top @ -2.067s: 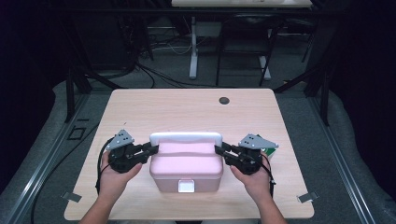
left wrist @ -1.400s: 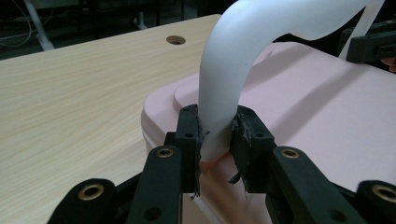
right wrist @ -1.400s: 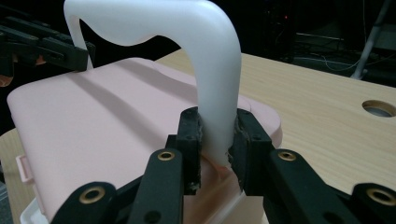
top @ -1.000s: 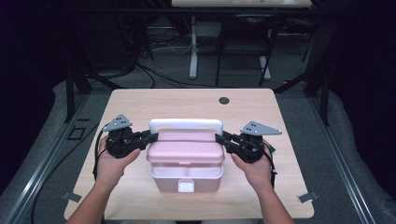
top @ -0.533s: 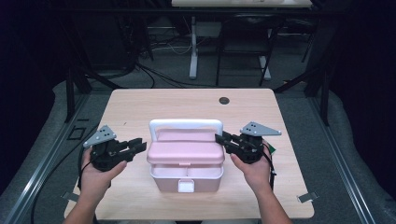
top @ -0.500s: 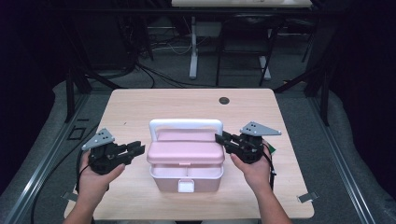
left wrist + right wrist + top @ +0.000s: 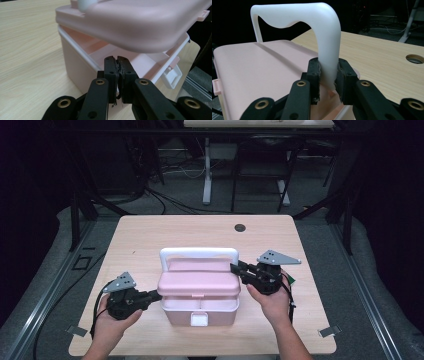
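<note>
A pink box (image 7: pixel 200 307) with a white front latch (image 7: pixel 199 320) stands at the table's front middle. Its pink lid (image 7: pixel 198 282) is lifted off the body, leaving a gap. My right gripper (image 7: pixel 235 267) is shut on the right leg of the lid's white handle (image 7: pixel 198 252); in the right gripper view the pads (image 7: pixel 315 72) pinch the handle (image 7: pixel 322 32) above the lid (image 7: pixel 262 65). My left gripper (image 7: pixel 157 296) is low at the box's left side. Its jaws have just been closing and now meet with nothing between them (image 7: pixel 118 60), pointing at the body's rim (image 7: pixel 75 62) under the lid (image 7: pixel 130 25).
A round hole (image 7: pixel 240 227) sits in the wooden table (image 7: pixel 150 240) near its far edge. Metal brackets (image 7: pixel 330 331) mark the front corners. Bare tabletop lies to the left and behind the box. Desk legs and cables are on the floor beyond.
The lid has risen off the box. My left gripper let go of the lid's left side, dropped down and toward the person, and its jaws closed. The right gripper kept still on the handle.
</note>
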The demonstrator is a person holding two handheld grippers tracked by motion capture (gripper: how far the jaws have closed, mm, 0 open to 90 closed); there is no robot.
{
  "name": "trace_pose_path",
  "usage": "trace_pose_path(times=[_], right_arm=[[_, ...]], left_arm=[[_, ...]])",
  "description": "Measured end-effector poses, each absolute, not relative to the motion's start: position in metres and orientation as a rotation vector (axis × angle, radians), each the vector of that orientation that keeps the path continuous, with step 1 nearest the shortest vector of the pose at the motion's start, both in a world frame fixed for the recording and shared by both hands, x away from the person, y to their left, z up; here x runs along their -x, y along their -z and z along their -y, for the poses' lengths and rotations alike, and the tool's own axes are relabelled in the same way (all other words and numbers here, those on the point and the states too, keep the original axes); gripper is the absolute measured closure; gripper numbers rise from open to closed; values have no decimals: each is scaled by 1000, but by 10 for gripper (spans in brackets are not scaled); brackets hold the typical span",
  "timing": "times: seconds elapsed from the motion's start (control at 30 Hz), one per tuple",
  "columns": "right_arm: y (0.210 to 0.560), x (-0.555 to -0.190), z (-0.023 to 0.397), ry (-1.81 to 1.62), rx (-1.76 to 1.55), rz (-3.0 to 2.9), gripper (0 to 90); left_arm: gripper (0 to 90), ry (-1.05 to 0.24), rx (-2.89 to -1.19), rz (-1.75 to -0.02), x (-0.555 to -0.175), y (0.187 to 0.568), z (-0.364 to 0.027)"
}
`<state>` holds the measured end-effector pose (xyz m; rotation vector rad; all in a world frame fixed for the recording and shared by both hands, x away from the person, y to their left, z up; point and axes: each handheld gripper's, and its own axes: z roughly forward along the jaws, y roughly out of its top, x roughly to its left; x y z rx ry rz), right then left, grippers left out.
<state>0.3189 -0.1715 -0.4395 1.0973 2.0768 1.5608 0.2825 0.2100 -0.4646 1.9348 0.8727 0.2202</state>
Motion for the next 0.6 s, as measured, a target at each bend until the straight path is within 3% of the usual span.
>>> trace_pose_path(times=[0.6], right_arm=[[443, -318, 173, -1590, -1106, -2067, 738]], left_arm=[[892, -211, -1943, -822, -282, 456, -192]])
